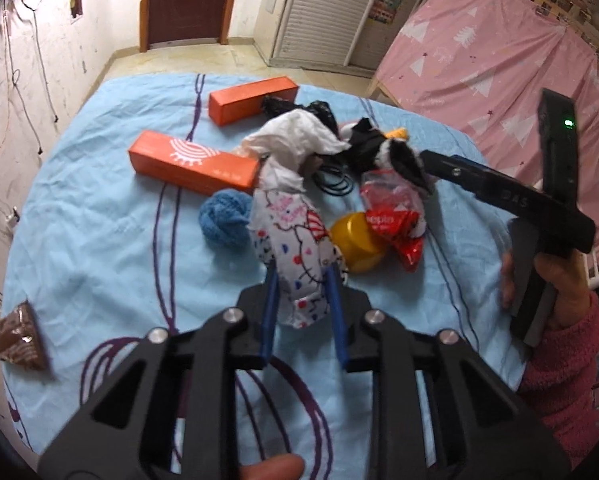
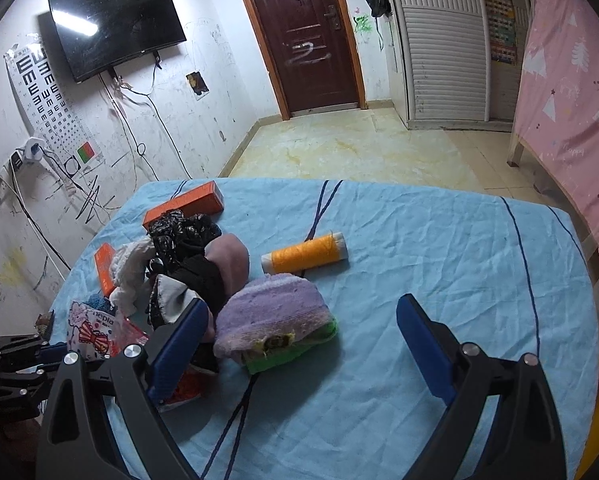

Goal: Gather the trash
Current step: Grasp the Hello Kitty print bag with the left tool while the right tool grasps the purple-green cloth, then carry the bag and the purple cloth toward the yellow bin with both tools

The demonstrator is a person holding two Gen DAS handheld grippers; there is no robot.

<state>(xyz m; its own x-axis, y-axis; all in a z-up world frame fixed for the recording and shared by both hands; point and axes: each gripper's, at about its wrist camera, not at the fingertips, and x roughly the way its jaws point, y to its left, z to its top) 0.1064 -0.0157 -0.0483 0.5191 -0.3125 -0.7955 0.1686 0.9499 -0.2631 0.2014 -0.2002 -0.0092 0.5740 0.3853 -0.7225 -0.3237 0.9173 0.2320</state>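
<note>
**Left jaws clamped on the cartoon wrapper, right jaws wide over the pile**

My left gripper [image 1: 301, 276] is pinched tight on a white cartoon-print wrapper [image 1: 289, 248]; the blue fingers [image 1: 270, 312] press both of its sides, and its far end reaches back into the heap on the blue tablecloth [image 1: 99, 240]; just beside it lie a ball of blue yarn [image 1: 224, 220], a yellow lid [image 1: 357, 246] and a red crumpled packet [image 1: 395, 216]; behind them sit a white tissue [image 1: 295, 132], a black plastic bag [image 1: 319, 110] and two orange boxes [image 1: 193, 168], one nearer and one farther [image 1: 253, 98]; a brown wrapper [image 1: 17, 338] lies well apart at the cloth's left edge.

My right gripper [image 2: 299, 328] stands wide apart, holding nothing; between its fingers, nearer the left one, rests a purple knit cloth [image 2: 271, 320] over something green; beyond it an orange thread spool [image 2: 305, 256] lies on its side on the cloth, apart from the heap.
</note>
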